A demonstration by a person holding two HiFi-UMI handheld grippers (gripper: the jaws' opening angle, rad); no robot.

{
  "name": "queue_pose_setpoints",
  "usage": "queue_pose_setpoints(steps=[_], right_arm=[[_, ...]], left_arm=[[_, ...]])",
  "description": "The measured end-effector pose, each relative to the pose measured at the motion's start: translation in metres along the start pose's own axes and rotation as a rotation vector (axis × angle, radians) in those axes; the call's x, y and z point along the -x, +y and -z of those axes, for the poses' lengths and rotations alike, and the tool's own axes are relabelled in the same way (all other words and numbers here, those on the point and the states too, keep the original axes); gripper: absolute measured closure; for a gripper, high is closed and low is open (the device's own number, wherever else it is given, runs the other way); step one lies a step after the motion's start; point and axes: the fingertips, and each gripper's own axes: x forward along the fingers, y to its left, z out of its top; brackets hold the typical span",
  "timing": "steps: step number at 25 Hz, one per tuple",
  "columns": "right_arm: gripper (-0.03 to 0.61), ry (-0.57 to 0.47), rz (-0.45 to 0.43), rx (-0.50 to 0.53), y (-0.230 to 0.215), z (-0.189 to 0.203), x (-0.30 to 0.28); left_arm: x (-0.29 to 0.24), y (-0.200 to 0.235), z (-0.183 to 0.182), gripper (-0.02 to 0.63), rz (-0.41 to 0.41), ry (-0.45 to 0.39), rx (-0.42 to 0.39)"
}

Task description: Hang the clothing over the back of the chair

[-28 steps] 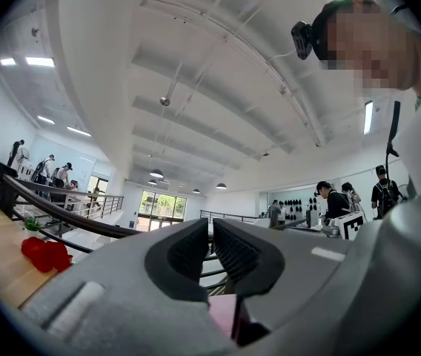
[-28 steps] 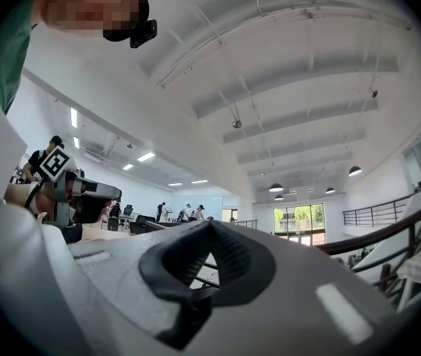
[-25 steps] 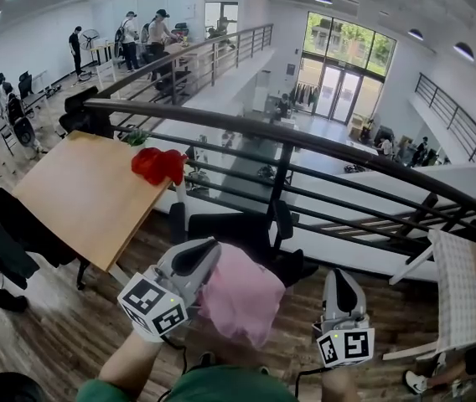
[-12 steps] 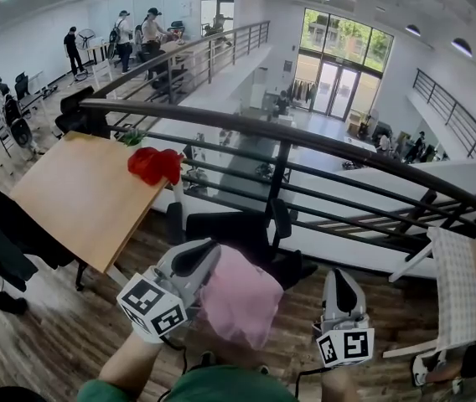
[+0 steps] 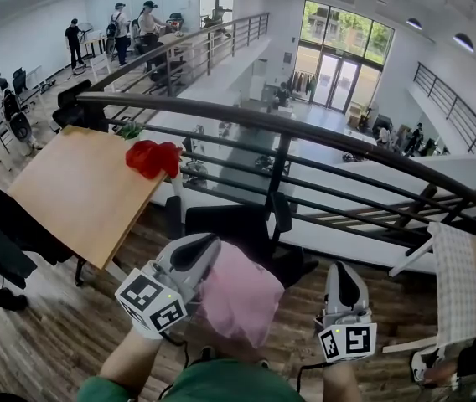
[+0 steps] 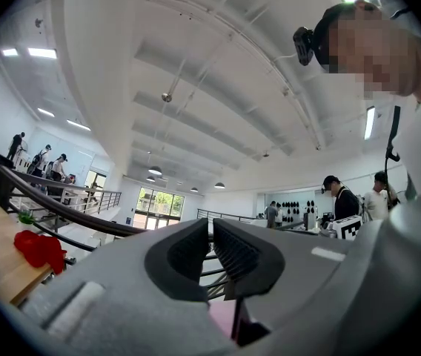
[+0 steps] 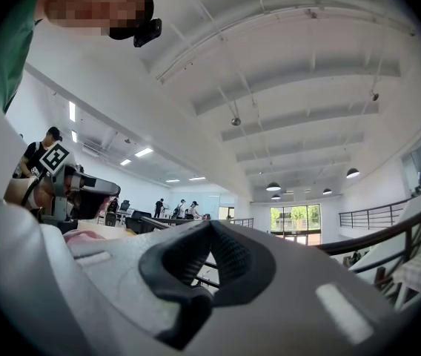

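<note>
A pink garment [image 5: 242, 296] hangs in a bunch from my left gripper [image 5: 204, 249], low in the head view. That gripper's jaws are shut, and a strip of the pink garment [image 6: 221, 319] shows at the base of the left gripper [image 6: 210, 227] in its own view. My right gripper [image 5: 343, 268] is held beside it to the right, and the right gripper [image 7: 210, 225] is shut with nothing in it. A black office chair [image 5: 230, 224] stands just beyond both grippers, against the railing, with its back apart from the garment.
A black metal railing [image 5: 305, 136] runs across behind the chair, with a drop to a lower floor past it. At the left stands a wooden table [image 5: 79, 191] with a red cloth [image 5: 156, 157] on its corner. Dark jackets [image 5: 3, 224] hang far left, and a white lattice table [image 5: 460, 283] is at right.
Both grippers and the pink garment stay where they were. Only the head view has shifted slightly.
</note>
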Motion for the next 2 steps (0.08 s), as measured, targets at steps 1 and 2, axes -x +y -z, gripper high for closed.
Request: queue_pose_setpoints(steps=[1, 2], right_arm=[[0.575, 0.002, 0.000, 0.000, -0.0011, 0.0007, -0.0011], [0.575, 0.004, 0.000, -0.001, -0.0022, 0.0015, -0.0021]], left_arm=[[-0.0015, 0.0006, 0.0003, 0.586, 0.000, 0.001, 0.001], [-0.0030, 0.0011, 0.0006, 0.584, 0.000, 0.001, 0.002]])
